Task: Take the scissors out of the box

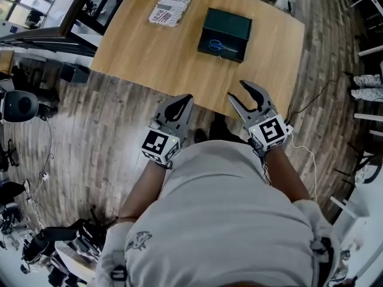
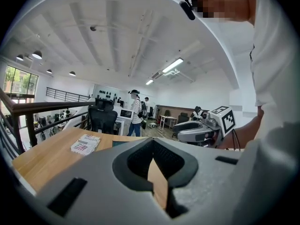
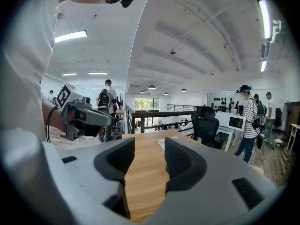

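A dark green open box [image 1: 225,33] sits on the wooden table [image 1: 143,52], toward its far right. Blue-handled scissors [image 1: 218,46] lie inside it near the front wall. Both grippers hover at the table's near edge, well short of the box. My left gripper [image 1: 185,98] has its jaws closed together and holds nothing; in its own view the left gripper [image 2: 152,145] tips meet over the tabletop. My right gripper [image 1: 237,90] stands open and empty, and the right gripper [image 3: 149,149] shows bare wood in its gap.
A printed booklet [image 1: 170,8] lies on the table left of the box. A black office chair [image 2: 102,118] and railing stand beyond the table's far side. People walk in the background. A cable [image 1: 311,103] trails on the plank floor at the right.
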A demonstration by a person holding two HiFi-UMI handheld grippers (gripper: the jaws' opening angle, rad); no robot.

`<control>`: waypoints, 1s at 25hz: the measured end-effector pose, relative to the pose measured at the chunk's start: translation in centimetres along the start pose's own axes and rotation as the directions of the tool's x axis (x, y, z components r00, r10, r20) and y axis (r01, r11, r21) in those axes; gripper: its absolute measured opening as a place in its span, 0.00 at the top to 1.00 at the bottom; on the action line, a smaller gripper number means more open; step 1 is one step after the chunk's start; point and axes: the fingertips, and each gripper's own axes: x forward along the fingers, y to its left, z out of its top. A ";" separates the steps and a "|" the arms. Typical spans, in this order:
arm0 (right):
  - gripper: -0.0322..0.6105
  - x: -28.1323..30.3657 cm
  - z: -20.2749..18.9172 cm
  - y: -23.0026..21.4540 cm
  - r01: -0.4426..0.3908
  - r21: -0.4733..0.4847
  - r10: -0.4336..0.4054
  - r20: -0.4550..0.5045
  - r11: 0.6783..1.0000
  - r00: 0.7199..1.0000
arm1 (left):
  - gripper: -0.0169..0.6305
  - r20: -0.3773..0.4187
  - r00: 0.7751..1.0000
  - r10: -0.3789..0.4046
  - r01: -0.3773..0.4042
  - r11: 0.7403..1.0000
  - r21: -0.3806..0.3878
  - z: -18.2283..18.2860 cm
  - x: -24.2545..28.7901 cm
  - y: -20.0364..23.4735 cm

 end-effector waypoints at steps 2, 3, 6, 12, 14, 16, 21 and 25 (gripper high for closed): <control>0.64 1.4 -0.5 -1.3 -0.017 -0.015 0.017 -0.018 1.000 1.000 | 0.97 -0.008 1.000 0.010 -0.010 1.000 -0.013 -0.3 1.1 0.9; 0.64 2.1 -0.7 -1.9 -0.030 -0.025 0.029 -0.030 0.999 0.999 | 0.97 -0.013 1.000 0.016 -0.016 1.000 -0.019 -0.4 1.6 1.3; 0.64 4.0 -1.5 -3.4 -0.067 -0.045 0.064 -0.065 0.997 0.996 | 0.97 -0.029 0.999 0.033 -0.034 0.999 -0.036 -1.0 2.9 2.5; 0.64 7.0 -3.2 -6.8 -0.135 -0.079 0.123 -0.144 0.988 0.982 | 0.97 -0.077 0.993 0.085 -0.088 0.995 -0.043 -2.4 5.0 4.4; 0.64 8.4 -3.8 -8.2 -0.158 -0.102 0.140 -0.166 0.982 0.976 | 0.97 -0.092 0.992 0.090 -0.093 0.995 -0.029 -2.6 6.2 5.1; 0.65 10.3 -4.6 -9.7 -0.178 -0.125 0.153 -0.185 0.976 0.971 | 0.97 -0.100 0.991 0.091 -0.095 0.995 -0.033 -2.9 7.7 6.5; 0.66 13.8 -7.2 -11.9 -0.249 -0.142 0.207 -0.258 0.958 0.944 | 0.97 -0.125 0.988 0.092 -0.100 0.993 -0.055 -4.0 10.4 8.1; 0.68 16.4 -9.5 -13.0 -0.291 -0.130 0.237 -0.322 0.948 0.917 | 0.97 -0.134 0.986 0.096 -0.105 0.993 -0.057 -4.5 11.9 9.5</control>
